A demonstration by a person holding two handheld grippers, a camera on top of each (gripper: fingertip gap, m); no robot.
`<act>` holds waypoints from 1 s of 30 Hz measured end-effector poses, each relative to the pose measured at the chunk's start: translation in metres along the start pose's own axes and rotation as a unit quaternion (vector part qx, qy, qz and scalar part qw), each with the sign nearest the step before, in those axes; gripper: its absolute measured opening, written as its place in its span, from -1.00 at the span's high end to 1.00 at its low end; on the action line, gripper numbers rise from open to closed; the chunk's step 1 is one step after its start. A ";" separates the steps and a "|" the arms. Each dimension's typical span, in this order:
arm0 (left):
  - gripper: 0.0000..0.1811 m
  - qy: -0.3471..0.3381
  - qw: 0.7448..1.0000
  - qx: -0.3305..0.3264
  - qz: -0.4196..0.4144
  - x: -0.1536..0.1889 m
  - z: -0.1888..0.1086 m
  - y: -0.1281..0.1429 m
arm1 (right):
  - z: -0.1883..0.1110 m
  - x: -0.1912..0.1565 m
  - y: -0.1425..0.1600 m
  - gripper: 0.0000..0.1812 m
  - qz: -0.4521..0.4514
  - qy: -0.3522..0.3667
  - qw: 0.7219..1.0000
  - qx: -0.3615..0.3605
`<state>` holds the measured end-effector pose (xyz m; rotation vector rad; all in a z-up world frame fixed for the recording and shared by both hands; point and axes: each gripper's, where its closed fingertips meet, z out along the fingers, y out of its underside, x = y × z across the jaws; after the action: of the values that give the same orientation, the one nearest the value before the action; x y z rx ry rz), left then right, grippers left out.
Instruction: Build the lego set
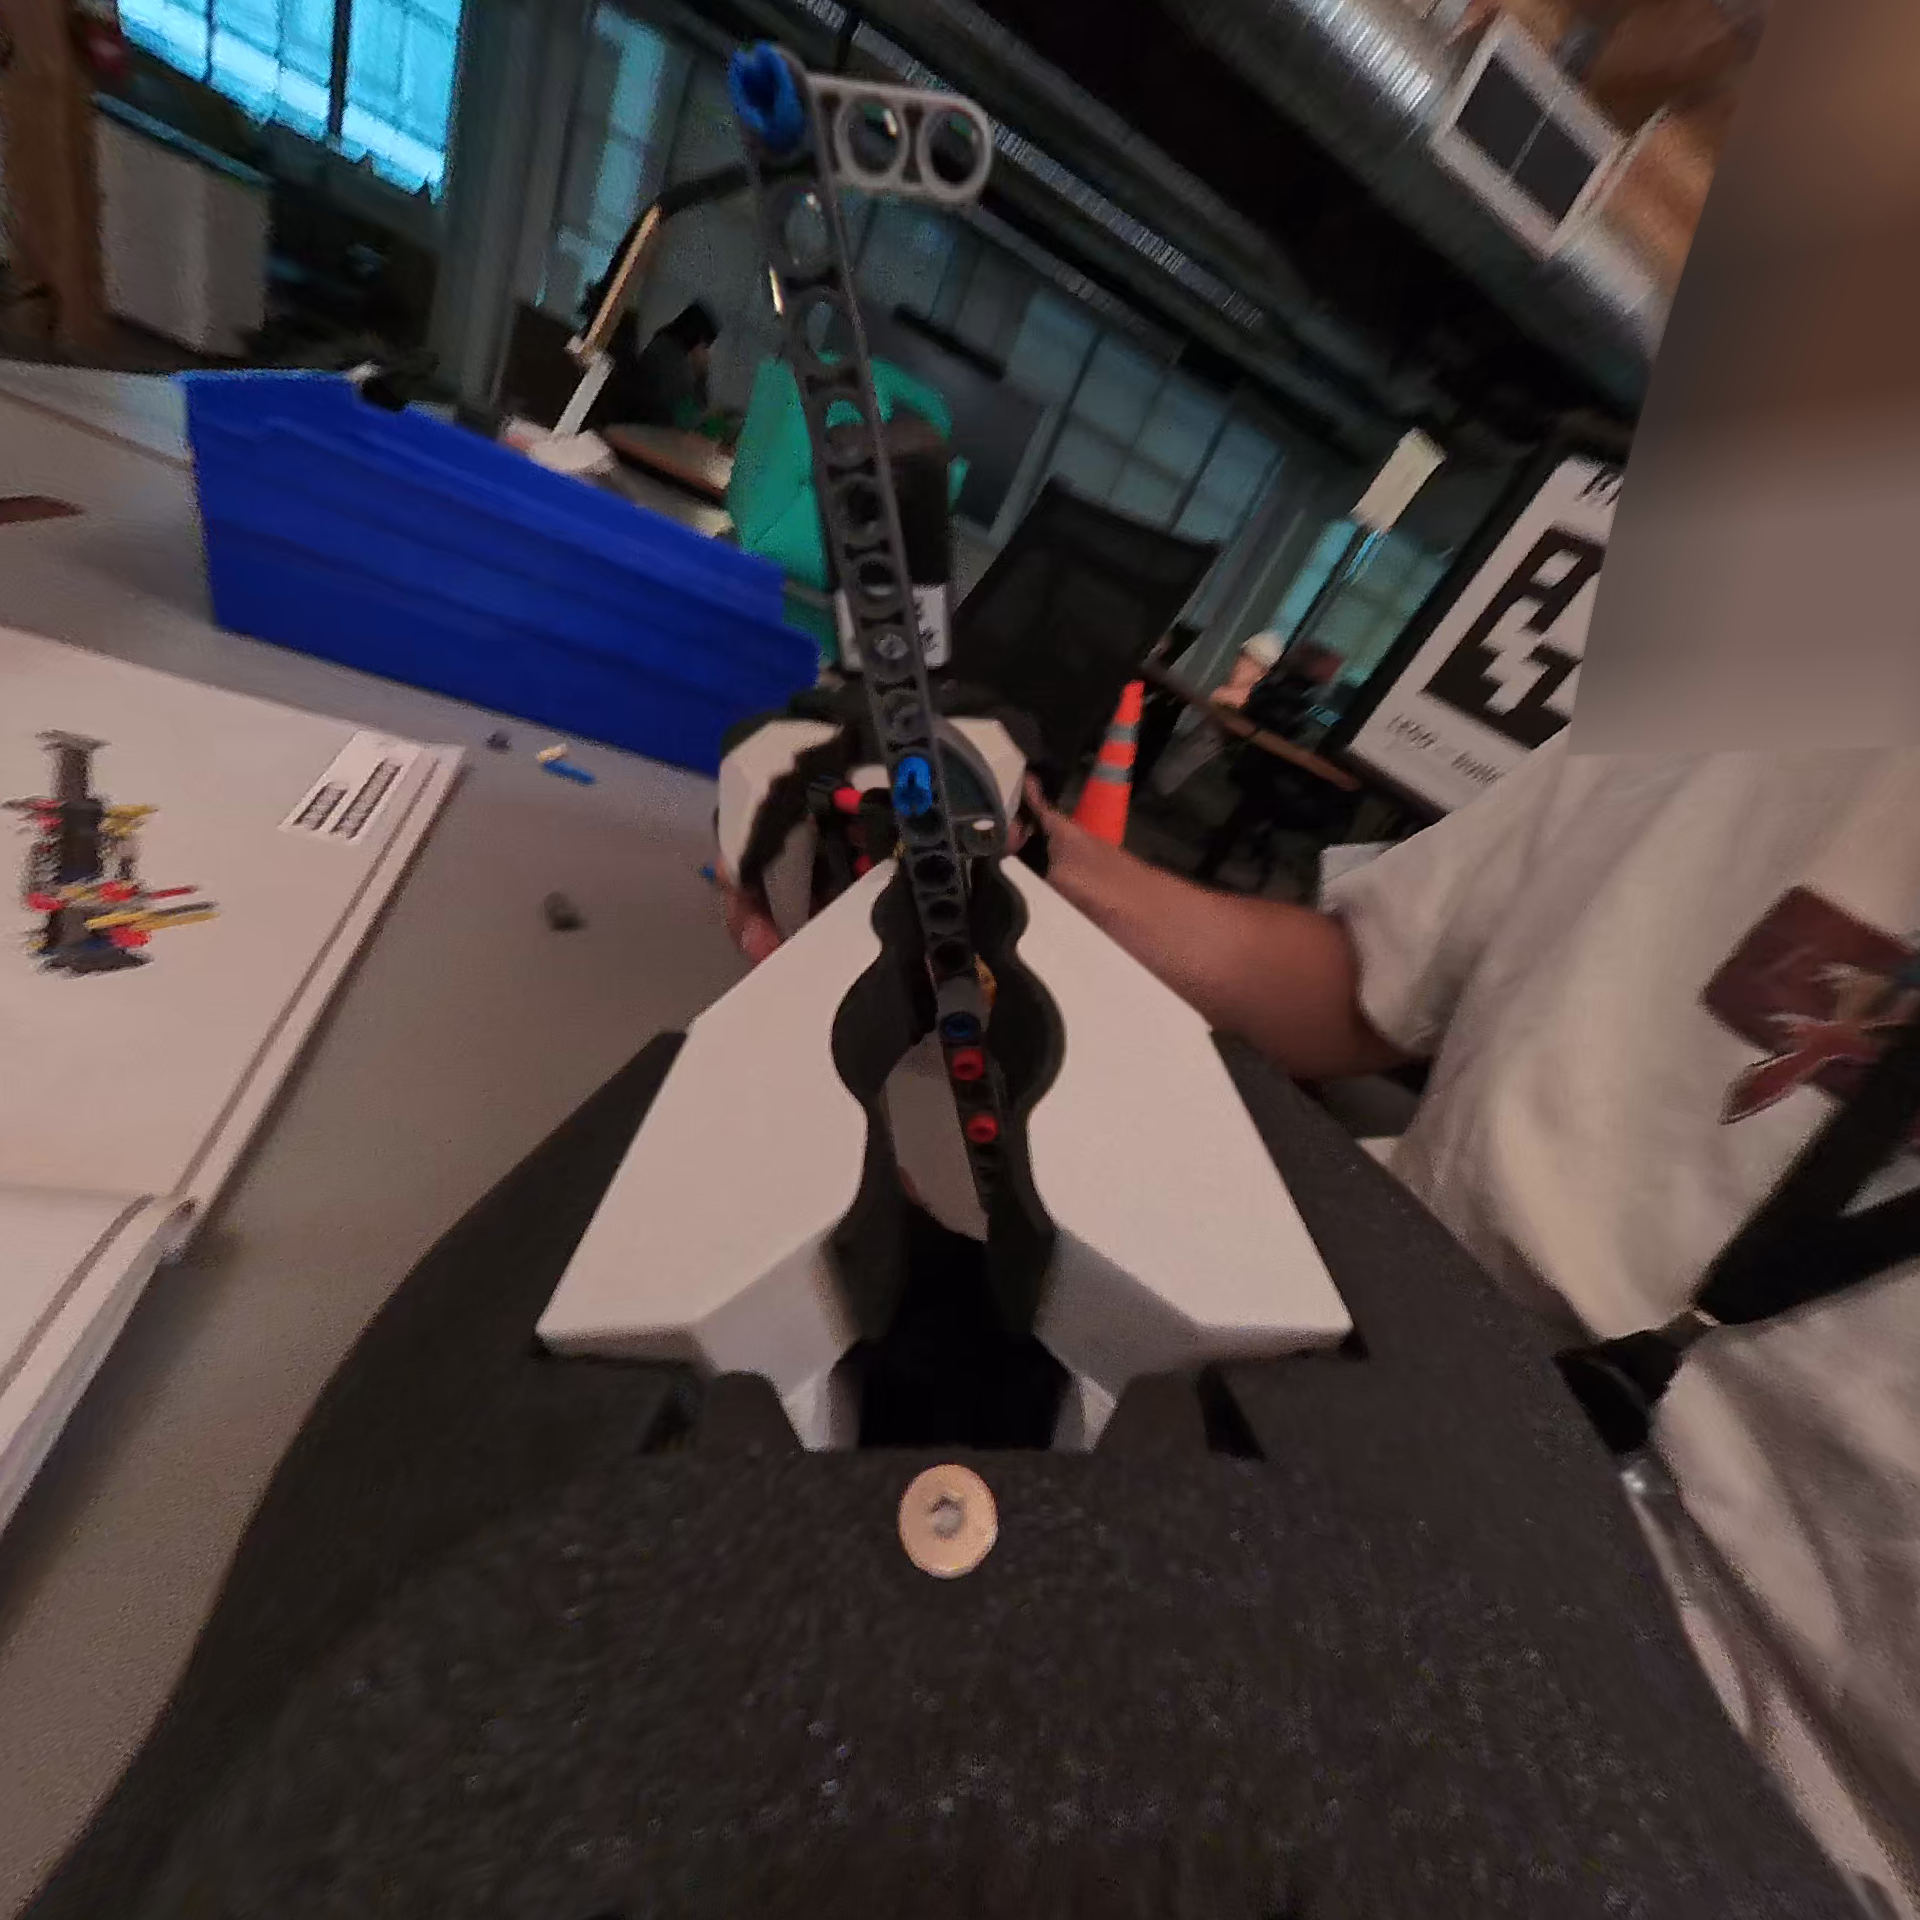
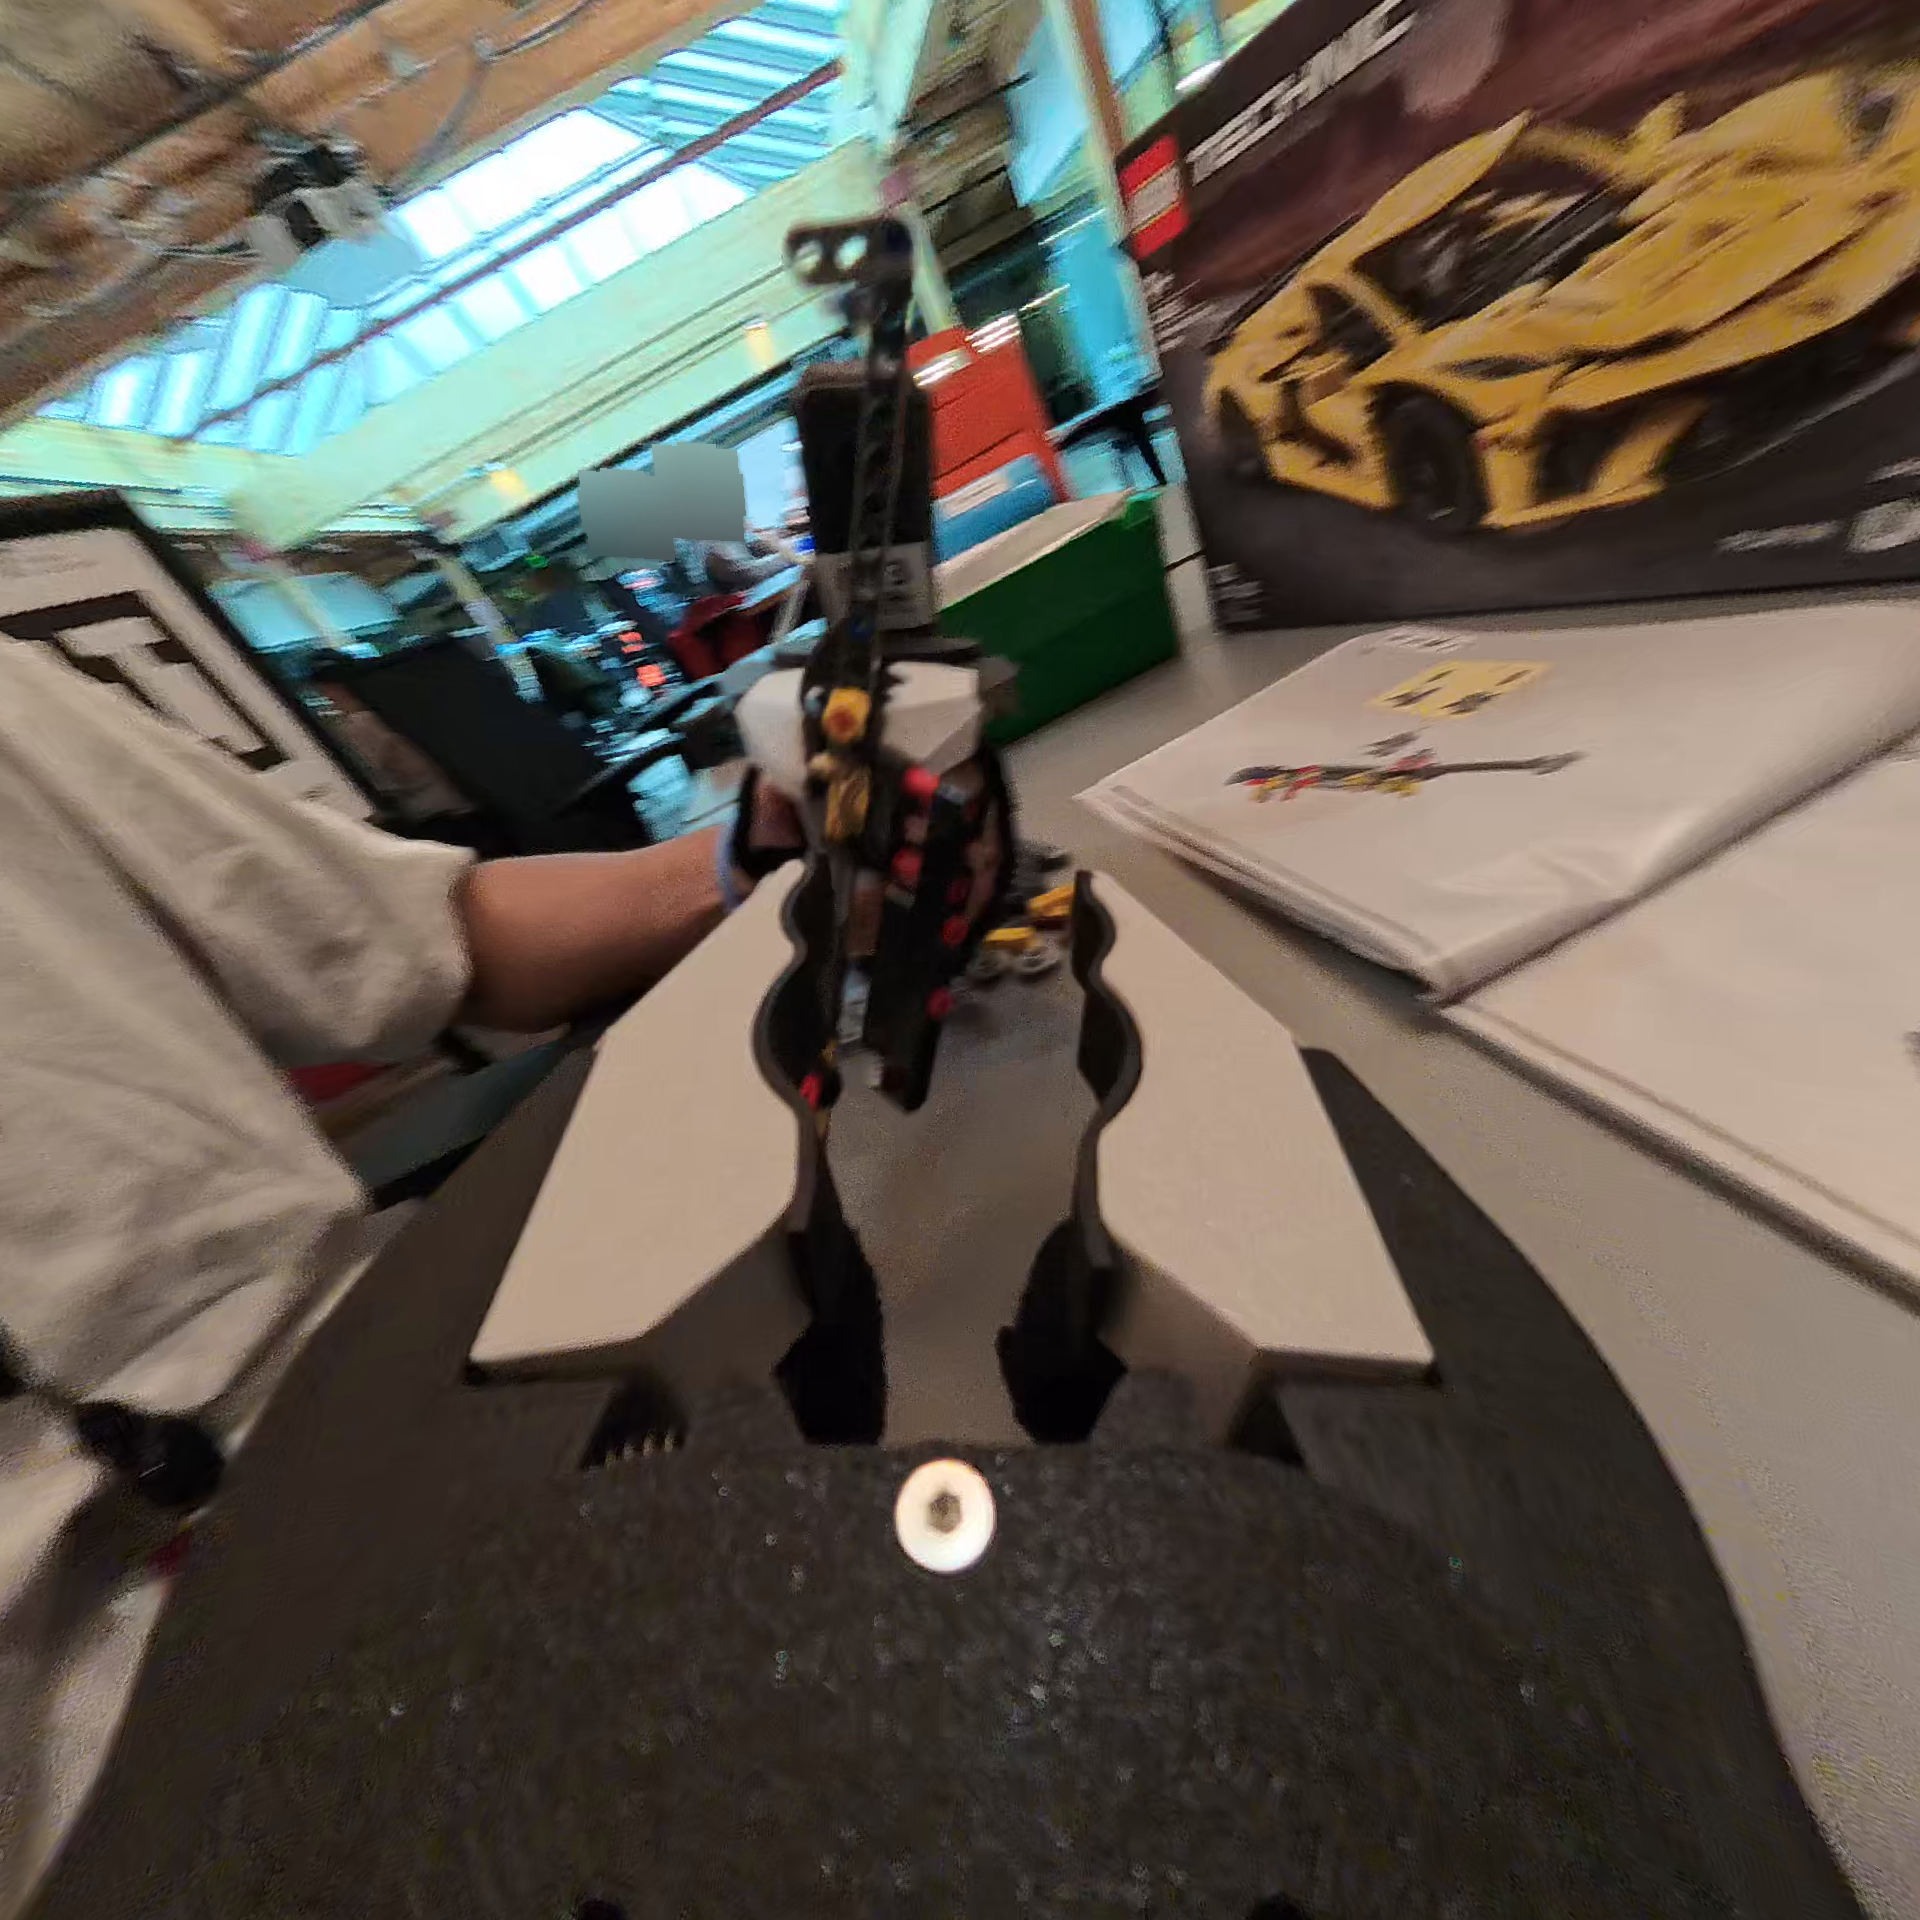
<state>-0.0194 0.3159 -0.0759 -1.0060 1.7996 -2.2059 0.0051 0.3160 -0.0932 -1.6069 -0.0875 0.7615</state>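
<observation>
**Lego beam held upright between the two tools**

Left wrist view: The left tool (image 1: 951, 997) is seen pressed together on the lower end of the beam (image 1: 868, 520), a long dark lego piece with holes. The beam is held raised above the worktop (image 1: 499, 987), tilted slightly left. Red pins (image 1: 968, 1062) and a blue pin (image 1: 912, 781) are seen along it; a grey link (image 1: 906, 137) and a blue connector (image 1: 767, 91) are seen at its top. The right tool (image 1: 862, 810) is seen just behind the beam; its state cannot be told here. A manual (image 1: 156, 935) and a blue bin (image 1: 468, 561) are noted on the worktop at left.

Right wrist view: The right tool (image 2: 940, 925) is seen spread, its fingers (image 2: 675, 1143) apart from each other. The beam (image 2: 883, 436) and its black, red and yellow assembly (image 2: 914, 914) are seen between the finger tips; contact cannot be told. The left tool (image 2: 873, 717) is seen beyond, closed on the assembly. The manual (image 2: 1455, 810) and the set's box (image 2: 1558, 312) are noted at right.
</observation>
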 end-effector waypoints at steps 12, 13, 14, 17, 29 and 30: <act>0.76 -0.017 1.000 0.011 -0.005 -0.006 0.000 -0.001 | -0.004 -0.022 -0.008 0.92 0.020 -0.036 0.999 0.001; 0.72 -0.014 1.000 0.009 -0.008 -0.005 0.001 -0.001 | -0.005 -0.021 -0.008 0.92 0.016 -0.031 0.999 0.002; 0.72 -0.010 1.000 0.010 -0.012 -0.004 0.002 -0.001 | -0.006 -0.022 -0.008 0.92 0.018 -0.037 0.999 0.002; 0.71 -0.004 1.000 0.010 -0.014 -0.002 0.007 0.000 | -0.004 -0.026 -0.006 0.93 0.038 -0.056 0.998 -0.005; 0.86 -0.027 0.999 -0.022 -0.023 -0.012 0.015 0.015 | 0.000 -0.015 0.007 0.93 0.024 -0.017 0.999 -0.037; 0.86 -0.024 0.999 -0.022 -0.025 -0.012 0.014 0.014 | 0.001 -0.015 0.008 0.93 0.023 -0.018 0.999 -0.040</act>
<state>-0.0066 0.3058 -0.0926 -1.1149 1.8303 -2.1599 -0.0104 0.3082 -0.0945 -1.6761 -0.1091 0.8316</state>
